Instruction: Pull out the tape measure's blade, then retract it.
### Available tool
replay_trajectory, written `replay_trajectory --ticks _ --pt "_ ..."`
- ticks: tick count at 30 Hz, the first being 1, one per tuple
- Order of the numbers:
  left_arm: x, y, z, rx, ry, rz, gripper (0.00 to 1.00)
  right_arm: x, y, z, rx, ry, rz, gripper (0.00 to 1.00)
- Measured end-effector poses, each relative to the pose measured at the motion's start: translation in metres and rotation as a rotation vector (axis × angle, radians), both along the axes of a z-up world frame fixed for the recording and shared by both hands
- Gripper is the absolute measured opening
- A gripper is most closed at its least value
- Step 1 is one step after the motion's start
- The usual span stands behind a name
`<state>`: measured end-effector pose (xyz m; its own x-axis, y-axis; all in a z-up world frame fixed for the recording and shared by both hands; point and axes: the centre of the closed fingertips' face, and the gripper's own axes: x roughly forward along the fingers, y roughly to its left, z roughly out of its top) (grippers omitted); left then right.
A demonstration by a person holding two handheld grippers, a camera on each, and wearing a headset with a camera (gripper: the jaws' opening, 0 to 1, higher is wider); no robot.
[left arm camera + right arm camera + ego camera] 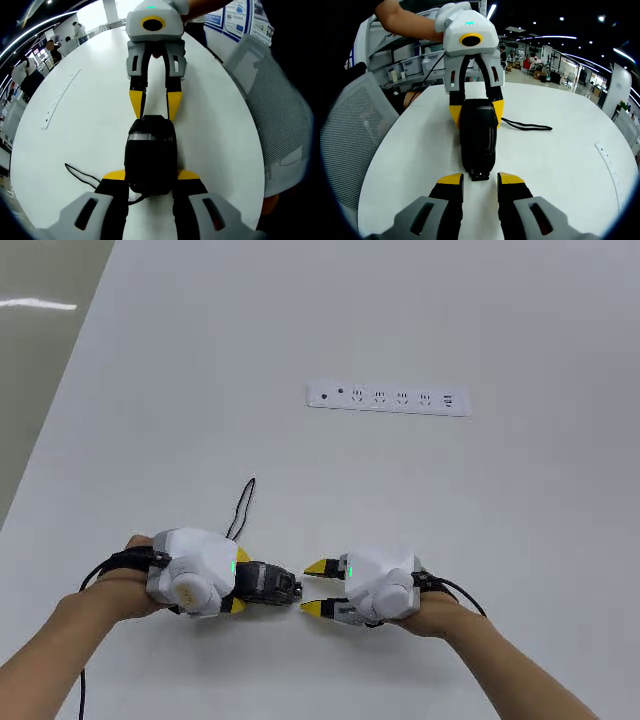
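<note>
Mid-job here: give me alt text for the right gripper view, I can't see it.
The left tool, opposite, clamps a black tape measure over a white table; the open jaws of the right tool flank its near end without gripping. A black strap trails toward the view's right.

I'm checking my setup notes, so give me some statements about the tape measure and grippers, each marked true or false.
The left gripper is shut on the tape measure. True.
The right gripper is shut. False: its jaws stand open by the tape measure's front end.
The strap is looped around the right gripper. False: the strap lies loose on the table near the left gripper.
The power strip lies beyond both grippers. True.
</note>
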<state>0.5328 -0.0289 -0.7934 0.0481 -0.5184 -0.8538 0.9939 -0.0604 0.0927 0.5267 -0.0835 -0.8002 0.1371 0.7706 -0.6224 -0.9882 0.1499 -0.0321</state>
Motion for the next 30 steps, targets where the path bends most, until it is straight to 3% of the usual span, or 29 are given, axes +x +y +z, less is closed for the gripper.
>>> replay_trajectory --ticks 5,7,15,20,24,30 --pt "0.0 0.0 0.0 -0.005 0.005 0.007 0.29 -0.001 0.004 -0.005 -0.007 0.008 0.012 0.23" --pt "-0.001 0.0 -0.001 -0.005 0.008 0.009 0.29 0.001 0.005 -0.006 -0.012 -0.006 0.013 0.17" --pt "-0.001 0.0 -0.001 -0.007 0.008 0.017 0.29 -0.001 0.006 -0.009 -0.017 0.023 0.02 0.16" --pt "-0.001 0.0 -0.002 -0.011 0.005 0.025 0.28 -0.003 0.005 -0.011 -0.007 -0.021 0.037 0.15" --pt "-0.001 0.0 -0.002 -0.017 0.007 0.033 0.28 -0.002 0.005 -0.011 0.008 -0.014 0.037 0.13" --pt "-0.001 0.001 -0.002 -0.021 0.019 0.047 0.28 -0.002 0.006 -0.009 -0.028 -0.013 0.068 0.11"
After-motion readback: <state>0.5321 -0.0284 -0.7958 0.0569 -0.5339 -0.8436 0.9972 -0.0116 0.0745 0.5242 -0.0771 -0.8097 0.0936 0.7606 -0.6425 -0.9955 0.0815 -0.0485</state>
